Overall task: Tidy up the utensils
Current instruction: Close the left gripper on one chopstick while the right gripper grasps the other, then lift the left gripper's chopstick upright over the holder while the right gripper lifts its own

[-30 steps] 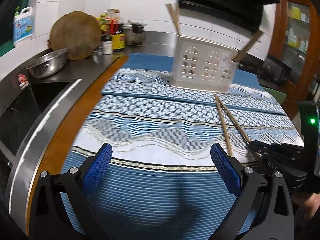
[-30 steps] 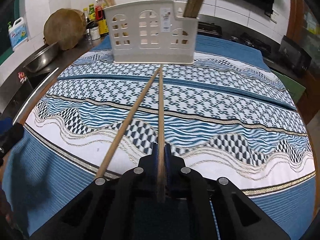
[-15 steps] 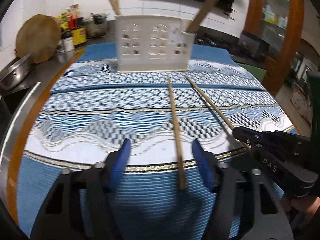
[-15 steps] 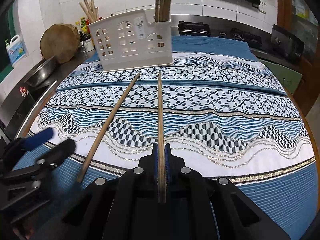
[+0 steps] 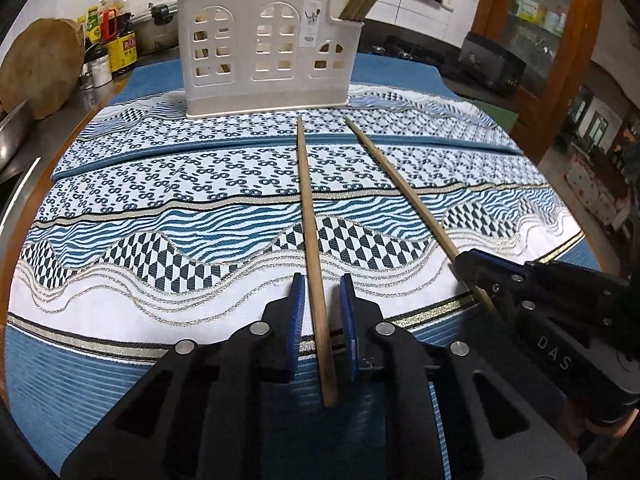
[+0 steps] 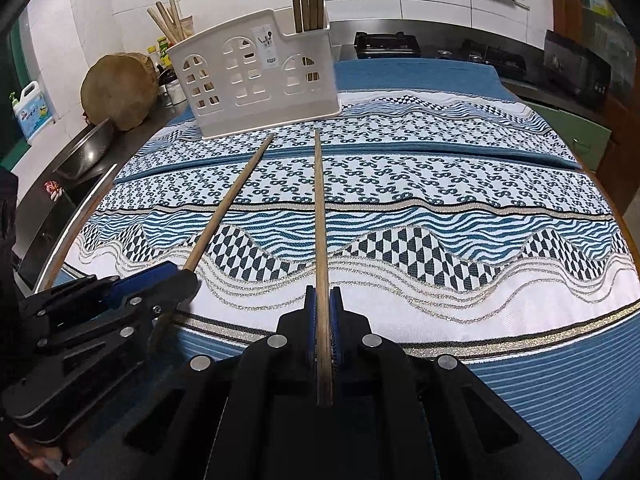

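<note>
Two wooden chopsticks lie on the patterned blue-and-white cloth, tips toward a white plastic utensil holder (image 5: 264,44). My left gripper (image 5: 322,292) straddles the butt end of the left chopstick (image 5: 308,208); its blue pads stand a small gap off the wood on each side. My right gripper (image 6: 323,300) is shut on the right chopstick (image 6: 320,208). The right gripper also shows in the left wrist view (image 5: 476,260), and the left gripper in the right wrist view (image 6: 176,276). The holder (image 6: 256,80) has several chopsticks standing in it.
A round wooden chopping board (image 5: 38,66), bottles and jars (image 5: 112,40) and a steel bowl (image 6: 86,148) stand on the counter to the left by a sink. A gas stove (image 6: 386,44) sits behind the cloth. A wooden cabinet (image 5: 540,40) is at right.
My left gripper swung right over the left chopstick and its jaws narrowed from wide open to just around it. My right gripper kept its hold on the other chopstick.
</note>
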Action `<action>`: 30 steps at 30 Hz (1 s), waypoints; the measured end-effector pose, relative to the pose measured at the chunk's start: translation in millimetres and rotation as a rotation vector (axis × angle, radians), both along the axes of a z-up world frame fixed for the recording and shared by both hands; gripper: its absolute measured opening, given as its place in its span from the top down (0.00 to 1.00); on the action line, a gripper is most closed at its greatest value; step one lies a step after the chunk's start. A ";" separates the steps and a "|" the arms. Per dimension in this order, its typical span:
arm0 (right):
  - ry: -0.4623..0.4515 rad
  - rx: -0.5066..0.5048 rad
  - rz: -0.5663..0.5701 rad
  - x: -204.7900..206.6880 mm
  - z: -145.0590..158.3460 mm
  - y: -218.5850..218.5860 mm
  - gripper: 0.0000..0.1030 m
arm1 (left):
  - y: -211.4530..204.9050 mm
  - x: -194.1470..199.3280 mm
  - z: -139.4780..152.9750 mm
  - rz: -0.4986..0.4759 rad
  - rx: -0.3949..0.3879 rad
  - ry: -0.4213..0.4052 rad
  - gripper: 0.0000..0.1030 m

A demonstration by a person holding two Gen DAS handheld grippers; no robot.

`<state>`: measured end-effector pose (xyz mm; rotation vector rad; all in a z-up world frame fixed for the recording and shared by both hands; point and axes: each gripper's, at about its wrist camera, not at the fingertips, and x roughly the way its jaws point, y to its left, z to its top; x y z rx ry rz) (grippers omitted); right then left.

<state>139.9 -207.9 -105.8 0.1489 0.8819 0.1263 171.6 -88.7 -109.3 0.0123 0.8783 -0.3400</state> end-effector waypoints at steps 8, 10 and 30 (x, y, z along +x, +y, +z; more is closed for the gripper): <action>0.000 -0.016 0.008 -0.2 -1.3 2.0 0.91 | -4.5 7.3 0.8 0.022 0.040 0.005 0.93; -0.001 -0.019 0.005 -0.3 -1.4 1.6 0.93 | -1.6 8.7 1.6 0.030 0.023 0.016 0.95; -0.224 -0.038 0.066 -2.0 117.5 -15.3 0.94 | 49.2 11.6 94.4 0.047 -0.116 -0.174 0.95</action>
